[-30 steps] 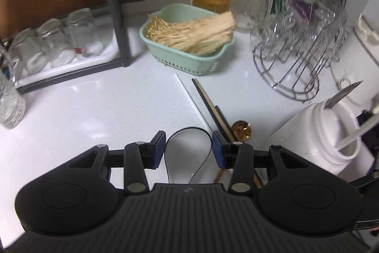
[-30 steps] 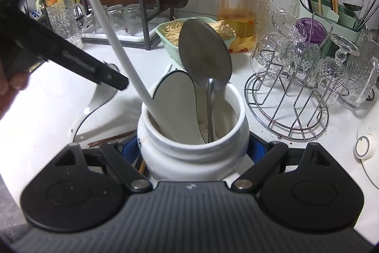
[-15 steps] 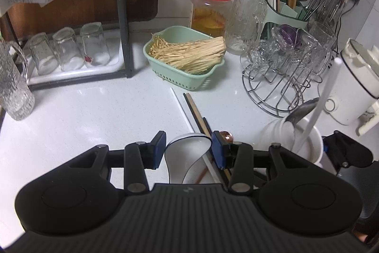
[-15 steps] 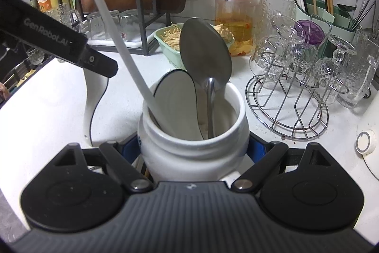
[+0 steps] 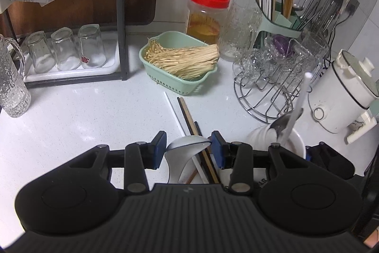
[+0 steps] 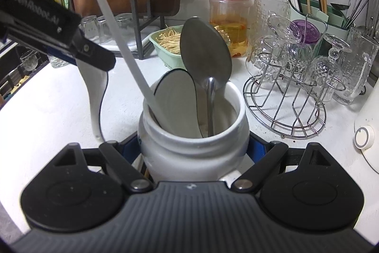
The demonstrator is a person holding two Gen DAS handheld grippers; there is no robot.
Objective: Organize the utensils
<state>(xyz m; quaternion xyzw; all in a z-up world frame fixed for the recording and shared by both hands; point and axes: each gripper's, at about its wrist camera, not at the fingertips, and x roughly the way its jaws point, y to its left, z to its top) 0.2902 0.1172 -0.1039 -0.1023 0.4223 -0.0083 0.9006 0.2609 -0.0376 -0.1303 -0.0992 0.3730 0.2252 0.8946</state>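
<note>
My left gripper (image 5: 188, 148) is shut on a white ceramic spoon (image 5: 183, 153) with a dark rim and holds it above the counter; the spoon hangs handle-down in the right wrist view (image 6: 96, 96). My right gripper (image 6: 193, 146) is shut on a white ceramic jar (image 6: 193, 148). The jar holds a steel spoon (image 6: 206, 56), another white spoon (image 6: 177, 101) and a white chopstick (image 6: 118, 39). The jar also shows at the right of the left wrist view (image 5: 293, 141). Loose chopsticks, one white (image 5: 174, 110) and some brown (image 5: 189, 117), lie on the counter under the left gripper.
A green basket of enoki mushrooms (image 5: 180, 61) and a red-lidded jar (image 5: 208, 13) stand behind. A wire rack of glasses (image 5: 274, 77), a green chopstick holder (image 5: 277, 13) and a white cooker (image 5: 343, 91) are to the right. Upturned glasses (image 5: 66, 51) sit on a tray at left.
My left gripper has lifted and pulled back with the white spoon, which now hangs handle-down off the counter. The right gripper and jar have stayed put.
</note>
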